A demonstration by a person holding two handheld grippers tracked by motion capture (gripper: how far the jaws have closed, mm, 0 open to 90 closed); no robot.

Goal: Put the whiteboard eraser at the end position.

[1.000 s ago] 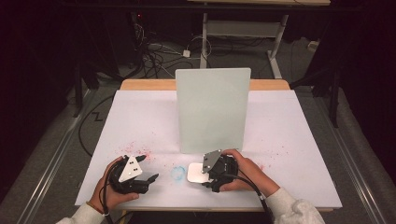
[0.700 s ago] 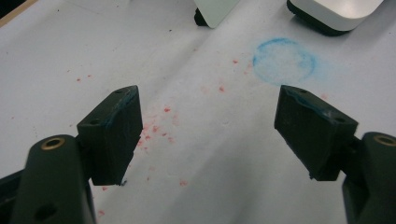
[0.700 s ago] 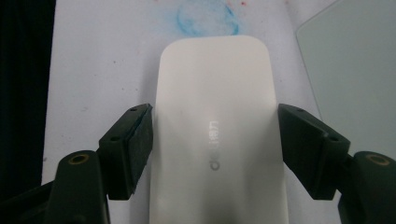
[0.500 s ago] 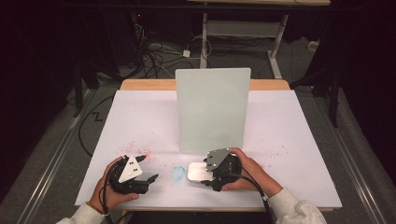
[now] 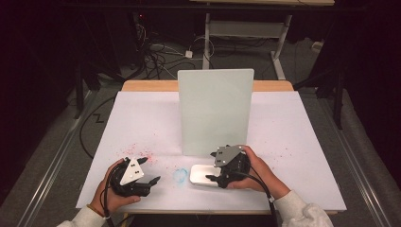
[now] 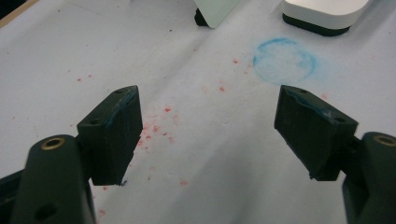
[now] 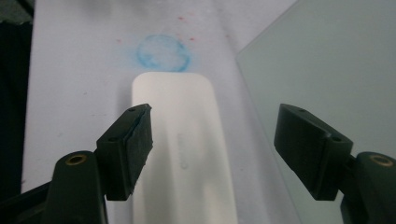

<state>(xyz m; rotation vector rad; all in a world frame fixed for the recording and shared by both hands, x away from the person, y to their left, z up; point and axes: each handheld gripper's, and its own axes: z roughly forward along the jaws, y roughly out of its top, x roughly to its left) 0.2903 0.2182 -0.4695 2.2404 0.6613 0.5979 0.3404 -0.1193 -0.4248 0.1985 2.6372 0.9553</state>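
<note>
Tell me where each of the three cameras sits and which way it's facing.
High view: above the table's near side, looking forward and down; both hands, left gripper, right gripper.
Left gripper view: along its open jaws at the blue ring.
Right gripper view: along its open jaws over the white eraser.
All share ring and eraser.

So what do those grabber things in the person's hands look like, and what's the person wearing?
Each one is black with two chunky black jaws. The left gripper and the right gripper both carry a grey three-cornered plate with small dots on top, and a black cable trails back from each. The left gripper's pads have bluish smudges. The person wears light grey sleeves.
</note>
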